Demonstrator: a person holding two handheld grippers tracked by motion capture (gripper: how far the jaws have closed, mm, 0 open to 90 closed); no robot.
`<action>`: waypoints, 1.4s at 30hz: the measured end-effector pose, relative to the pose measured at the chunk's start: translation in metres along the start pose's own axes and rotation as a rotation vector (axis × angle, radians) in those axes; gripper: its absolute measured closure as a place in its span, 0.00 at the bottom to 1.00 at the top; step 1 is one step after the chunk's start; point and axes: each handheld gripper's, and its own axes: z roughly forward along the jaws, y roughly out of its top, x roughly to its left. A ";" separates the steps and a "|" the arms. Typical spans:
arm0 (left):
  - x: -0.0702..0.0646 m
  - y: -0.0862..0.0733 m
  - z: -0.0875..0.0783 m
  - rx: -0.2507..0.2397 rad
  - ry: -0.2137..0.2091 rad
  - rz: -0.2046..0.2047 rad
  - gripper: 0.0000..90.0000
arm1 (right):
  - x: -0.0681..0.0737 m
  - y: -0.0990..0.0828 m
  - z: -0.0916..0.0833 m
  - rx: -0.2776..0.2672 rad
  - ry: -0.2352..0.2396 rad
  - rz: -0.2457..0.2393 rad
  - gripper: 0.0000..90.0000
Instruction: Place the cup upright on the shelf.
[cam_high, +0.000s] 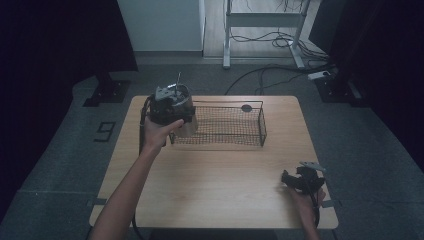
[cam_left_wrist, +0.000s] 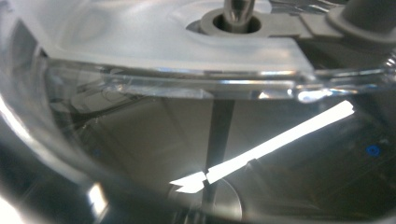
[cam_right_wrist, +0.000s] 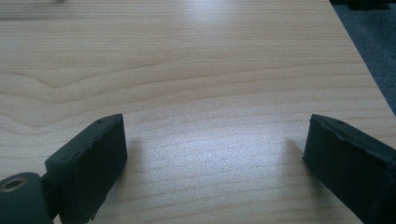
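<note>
Wooden table lies bare under the right gripper, its jaws spread wide and resting idle at the near right corner. Farther off, the left gripper holds a clear jar at the left end of the wire basket — its jaw spread I cannot tell. Lower the jar upright and slowly inside the wire wall — release only once it sits flat.

Jar at basket's left end
Left gripper holds jar at wire basket's left end; right gripper rests near table's front-right corner.
</note>
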 end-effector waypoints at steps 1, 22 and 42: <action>0.000 0.001 0.001 -0.002 -0.001 -0.001 0.05 | 0.000 0.000 0.000 -0.001 0.000 0.001 0.06; 0.011 0.034 0.041 0.016 0.051 -0.005 0.05 | 0.000 0.000 0.000 0.000 -0.004 0.004 0.06; 0.018 0.020 0.099 0.089 0.097 -0.035 0.05 | 0.000 0.000 0.000 0.002 -0.004 0.006 0.06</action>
